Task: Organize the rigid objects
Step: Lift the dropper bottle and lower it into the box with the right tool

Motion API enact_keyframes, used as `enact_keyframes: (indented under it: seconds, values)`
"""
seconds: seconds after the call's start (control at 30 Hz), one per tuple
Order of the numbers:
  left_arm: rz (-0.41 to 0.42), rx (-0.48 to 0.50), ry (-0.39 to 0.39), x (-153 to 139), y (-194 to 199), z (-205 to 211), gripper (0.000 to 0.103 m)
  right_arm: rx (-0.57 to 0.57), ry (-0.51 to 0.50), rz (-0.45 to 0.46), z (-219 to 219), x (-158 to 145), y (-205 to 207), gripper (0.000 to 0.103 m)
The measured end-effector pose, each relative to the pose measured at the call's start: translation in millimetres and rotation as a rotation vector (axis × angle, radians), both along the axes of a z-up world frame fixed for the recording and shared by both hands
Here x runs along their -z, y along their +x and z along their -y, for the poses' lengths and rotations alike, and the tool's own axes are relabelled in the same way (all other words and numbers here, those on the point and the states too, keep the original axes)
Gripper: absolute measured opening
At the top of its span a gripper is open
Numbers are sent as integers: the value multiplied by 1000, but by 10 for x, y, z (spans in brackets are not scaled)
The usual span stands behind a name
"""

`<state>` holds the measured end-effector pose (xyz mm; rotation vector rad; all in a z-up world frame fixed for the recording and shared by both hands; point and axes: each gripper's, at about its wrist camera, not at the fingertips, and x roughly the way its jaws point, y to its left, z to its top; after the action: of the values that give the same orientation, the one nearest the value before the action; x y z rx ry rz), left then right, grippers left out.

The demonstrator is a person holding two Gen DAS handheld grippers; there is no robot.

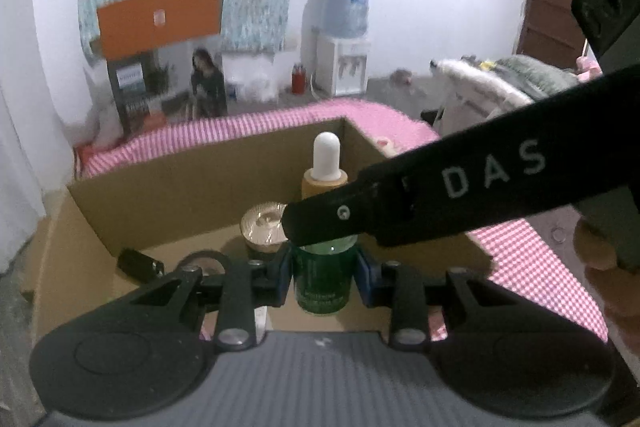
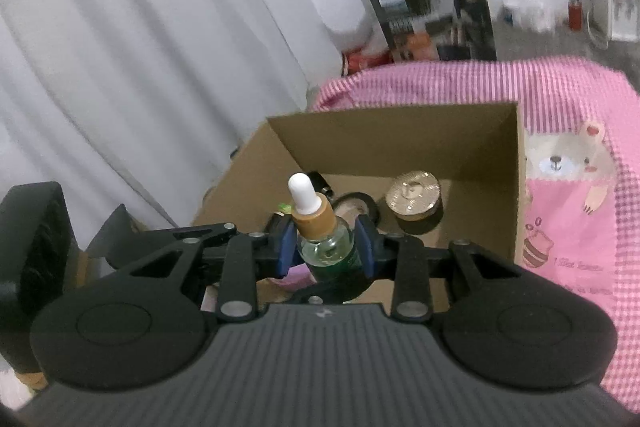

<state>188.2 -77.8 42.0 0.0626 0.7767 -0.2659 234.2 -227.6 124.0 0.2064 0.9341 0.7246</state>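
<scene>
- The green dropper bottle point(image 1: 320, 283) was gripped upright by both grippers, just in front of the cardboard box point(image 2: 400, 131).
- The left gripper point(image 1: 322, 277) was clamped on its body; the right gripper point(image 2: 326, 245) was clamped at its shoulder.
- A gold-lidded jar point(image 2: 414, 193) was seen inside the box.

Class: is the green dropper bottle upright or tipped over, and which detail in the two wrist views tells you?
Upright. The dropper bottle stands with its white bulb pointing up, clamped at both sides by each gripper's pads, over the open box.
</scene>
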Motion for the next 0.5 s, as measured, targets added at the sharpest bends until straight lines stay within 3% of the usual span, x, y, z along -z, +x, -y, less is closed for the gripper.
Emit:
enact_keyframes:
  seconds: [0.23, 0.5]
  values:
    - [-97, -15, -27, 215, 267, -77, 33, -31, -62, -70, -109, 390, 247, 30]
    - [-189, -13, -68, 383, 371, -66, 44, -62, -163, -116, -238, 687, 420, 30]
